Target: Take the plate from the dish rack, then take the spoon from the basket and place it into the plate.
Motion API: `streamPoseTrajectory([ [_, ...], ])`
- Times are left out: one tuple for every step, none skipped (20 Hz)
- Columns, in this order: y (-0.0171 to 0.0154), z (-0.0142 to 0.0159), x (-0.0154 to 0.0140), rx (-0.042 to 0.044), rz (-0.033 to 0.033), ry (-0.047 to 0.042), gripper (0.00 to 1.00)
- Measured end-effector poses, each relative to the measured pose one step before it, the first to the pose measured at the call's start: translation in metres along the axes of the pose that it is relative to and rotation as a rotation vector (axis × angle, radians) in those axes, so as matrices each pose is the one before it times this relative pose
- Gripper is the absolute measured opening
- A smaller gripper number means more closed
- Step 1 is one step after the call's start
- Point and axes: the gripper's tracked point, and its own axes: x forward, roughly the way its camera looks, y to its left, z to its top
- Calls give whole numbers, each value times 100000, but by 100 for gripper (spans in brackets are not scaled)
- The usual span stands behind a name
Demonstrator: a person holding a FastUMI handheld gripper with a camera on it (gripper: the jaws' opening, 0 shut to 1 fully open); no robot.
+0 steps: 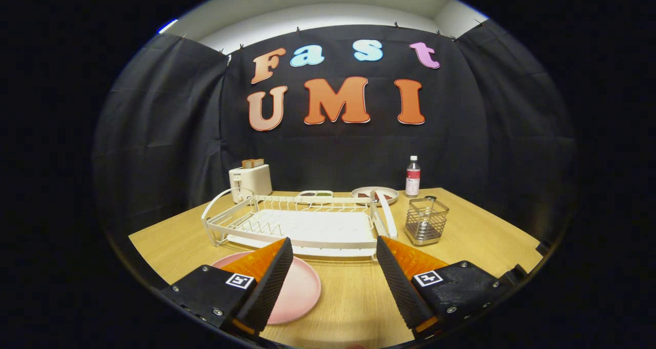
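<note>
The gripper (334,267) has its fingers spread wide, holding nothing. The pink plate (300,290) lies flat on the table (487,236), partly under the left finger. Beyond sits the dish rack (297,226), empty. Far right, the wire basket (425,221) holds the spoon (429,205) (only faintly visible); a clumsy reach could likely tip the light basket.

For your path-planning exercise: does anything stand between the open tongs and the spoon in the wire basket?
Nothing visible blocks the way. The tongs are open over bare table; the wire basket with the spoon stands beyond the right finger, beside the dish rack. The pink plate lies by the left finger.
</note>
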Motion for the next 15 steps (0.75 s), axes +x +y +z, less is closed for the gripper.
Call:
streamPoseTrajectory([
  [-1102,538,-249,-784,-1371,-970,97],
  [-1223,704,-247,-662,-1820,-1251,97],
  [-935,472,-143,-509,-1227,-891,97],
  [-813,406,-202,-596,-815,-403,97],
  [-651,59,-260,-849,-987,203,97],
  [-820,222,-179,-515,-1380,-216,97],
  [-692,336,-238,-417,-1189,-649,97],
  [-612,280,-83,-280,-1368,-1048,97],
  [-677,95,-80,129,-1633,-947,97],
  [-590,195,157,735,-1359,-535,97],
  [-248,-69,21,1250,-425,192,97],
  [-151,43,220,1654,41,427,97],
  [-100,71,92,1581,223,354,97],
  [-6,113,250,548,942,128,97],
  [-40,132,74,-668,219,-502,97],
])
